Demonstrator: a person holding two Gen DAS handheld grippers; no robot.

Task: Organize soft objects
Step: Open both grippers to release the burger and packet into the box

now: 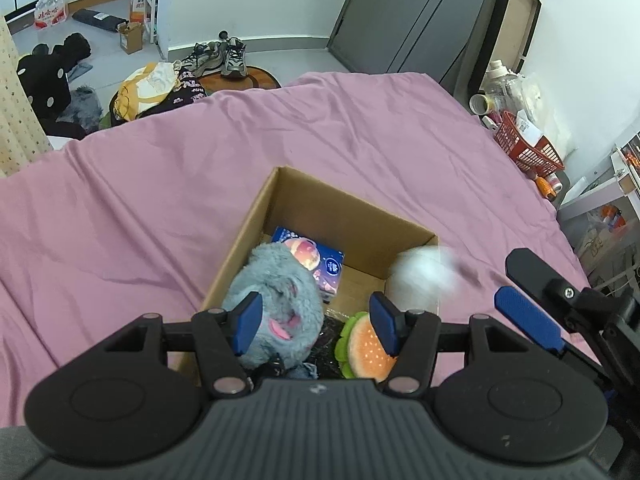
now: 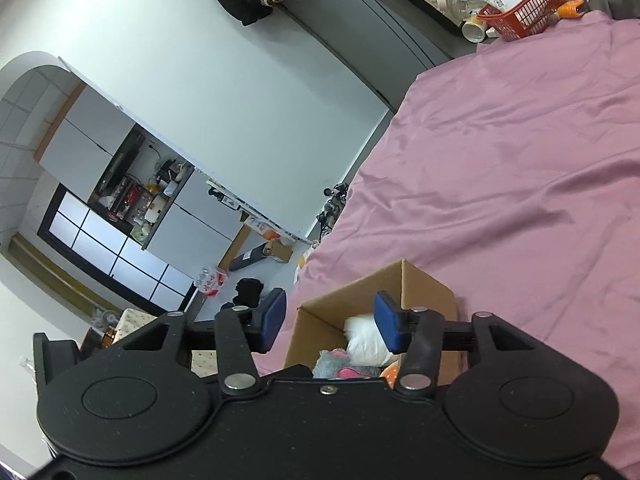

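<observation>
A cardboard box (image 1: 352, 216) stands open on the pink bed sheet (image 1: 160, 184). Inside lie a grey-blue plush toy (image 1: 276, 280), a burger plush (image 1: 366, 350) and a blue printed packet (image 1: 320, 260). A blurred white soft object (image 1: 420, 276) is at the box's right edge, in motion; in the right wrist view it (image 2: 366, 342) sits inside the box (image 2: 424, 284). My left gripper (image 1: 316, 324) is open and empty above the box. My right gripper (image 2: 330, 324) is open and empty above the box; one of its fingers (image 1: 528, 316) shows in the left wrist view.
A red basket (image 1: 528, 144) with bottles stands beside the bed at the right. Shoes (image 1: 220, 56), bags and clothes lie on the floor beyond the bed. A dark wardrobe (image 1: 408, 12) stands against the far wall.
</observation>
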